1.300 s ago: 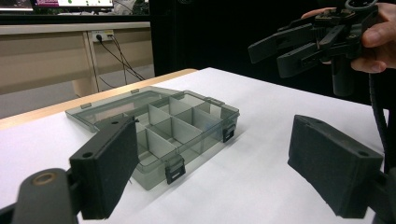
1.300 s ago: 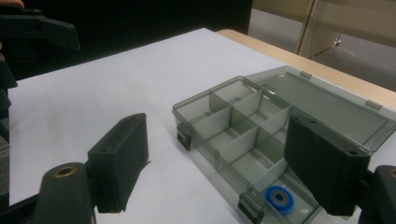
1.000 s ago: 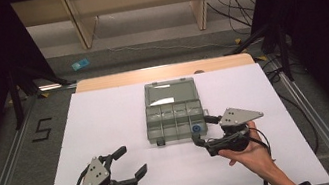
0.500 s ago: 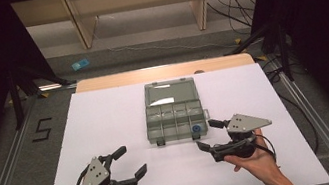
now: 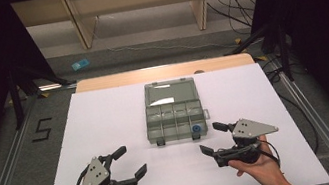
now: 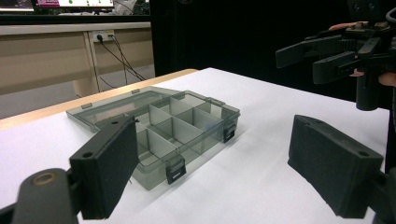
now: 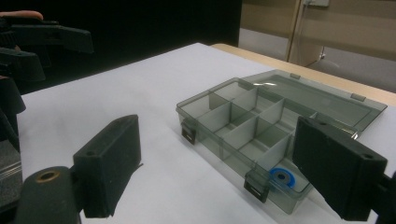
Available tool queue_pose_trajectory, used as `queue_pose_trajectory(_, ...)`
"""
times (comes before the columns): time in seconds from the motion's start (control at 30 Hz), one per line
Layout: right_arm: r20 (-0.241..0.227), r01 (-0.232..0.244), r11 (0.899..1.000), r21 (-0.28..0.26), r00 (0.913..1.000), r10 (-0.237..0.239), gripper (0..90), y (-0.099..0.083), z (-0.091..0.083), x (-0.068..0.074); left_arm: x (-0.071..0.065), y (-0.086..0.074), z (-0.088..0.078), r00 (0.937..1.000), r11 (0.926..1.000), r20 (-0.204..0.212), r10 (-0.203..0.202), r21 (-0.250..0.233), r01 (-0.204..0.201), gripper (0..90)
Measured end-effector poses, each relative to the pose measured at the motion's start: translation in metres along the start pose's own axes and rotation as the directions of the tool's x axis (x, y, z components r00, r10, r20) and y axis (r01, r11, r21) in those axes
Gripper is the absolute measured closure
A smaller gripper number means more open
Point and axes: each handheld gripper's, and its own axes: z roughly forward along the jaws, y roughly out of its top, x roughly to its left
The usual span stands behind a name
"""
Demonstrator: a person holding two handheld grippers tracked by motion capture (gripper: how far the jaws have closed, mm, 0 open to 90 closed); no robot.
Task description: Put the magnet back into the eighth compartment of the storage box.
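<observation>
High view shows the compartment box (image 5: 175,116), a grey see-through case, lying open near the middle of the white table (image 5: 106,117), its lid (image 5: 170,92) folded flat on the far side and two black latches on the near edge. Dividers split the box into small cells. A blue ring (image 5: 197,128) lies in the near cell at the right end of the box, as seen from the person's side; the right gripper view has the ring (image 7: 281,178) just behind a latch.

Nearest the box is the right gripper (image 5: 213,138), just off its near right corner and not touching it. Its jaws have just been opening and stand wide apart with nothing between them. In the right gripper view the box sits beyond and between the two black pads.

Farther from the box, off its near left corner, the left gripper (image 5: 130,162) is held over the table, jaws also spread wide and empty. From the left gripper view the box (image 6: 159,126) lies ahead.
</observation>
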Motion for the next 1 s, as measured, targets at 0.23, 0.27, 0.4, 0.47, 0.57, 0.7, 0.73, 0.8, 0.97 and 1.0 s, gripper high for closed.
queue_pose_trajectory(0.23, 0.003, 0.000, 1.000, 0.012, 1.0000, 0.000, 15.9, -0.004, -0.003, 0.001, 0.000, 0.000, 0.000, 1.0000, 1.0000, 0.000, -0.003, 0.000, 0.003, 15.9)
queue_pose_trajectory(0.27, 0.008, -0.001, 1.000, 0.014, 1.0000, 0.001, 15.8, -0.005, -0.004, 0.001, 0.000, 0.000, 0.000, 1.0000, 1.0000, 0.000, -0.004, 0.000, 0.004, 15.9)
queue_pose_trajectory(0.4, 0.005, -0.009, 1.000, -0.002, 0.9999, 0.009, 15.8, -0.007, -0.007, 0.003, -0.001, 0.000, 0.000, 1.0000, 1.0000, 0.000, -0.005, 0.000, 0.005, 15.9)
queue_pose_trajectory(0.47, 0.016, 0.008, 1.000, -0.013, 0.9998, -0.008, 15.8, -0.008, -0.007, 0.002, -0.001, 0.000, 0.000, 1.0000, 1.0000, 0.000, -0.004, 0.000, 0.004, 15.9)
queue_pose_trajectory(0.57, 0.015, 0.000, 1.000, 0.015, 0.9999, -0.001, 15.8, -0.009, -0.009, 0.003, -0.001, 0.000, 0.000, 1.0000, 1.0000, 0.000, -0.004, 0.001, 0.004, 15.9)
queue_pose_trajectory(0.7, 0.012, 0.001, 1.000, 0.003, 0.9999, -0.001, 15.8, -0.011, -0.010, 0.003, -0.001, 0.000, 0.000, 1.0000, 1.0000, 0.001, -0.004, 0.002, 0.004, 15.9)
queue_pose_trajectory(0.73, 0.018, 0.004, 1.000, 0.018, 0.9998, -0.004, 15.8, -0.011, -0.012, 0.004, -0.001, 0.000, 0.000, 1.0000, 1.0000, 0.000, -0.004, 0.002, 0.004, 15.9)
queue_pose_trajectory(0.8, 0.026, 0.021, 1.000, -0.006, 0.9995, -0.020, 15.8, -0.012, -0.013, 0.003, -0.001, 0.000, 0.000, 1.0000, 1.0000, 0.001, -0.004, 0.002, 0.004, 15.9)
queue_pose_trajectory(0.97, 0.019, 0.011, 1.000, -0.003, 0.9998, -0.011, 15.8, -0.014, -0.015, 0.005, -0.001, 0.000, 0.000, 1.0000, 1.0000, 0.002, 0.003, 0.001, -0.003, 15.9)
queue_pose_trajectory(1.0, 0.015, 0.008, 1.000, 0.013, 0.9999, -0.008, 15.8, -0.015, -0.016, 0.006, -0.001, 0.000, 0.000, 1.0000, 1.0000, 0.002, 0.003, 0.001, -0.003, 15.9)
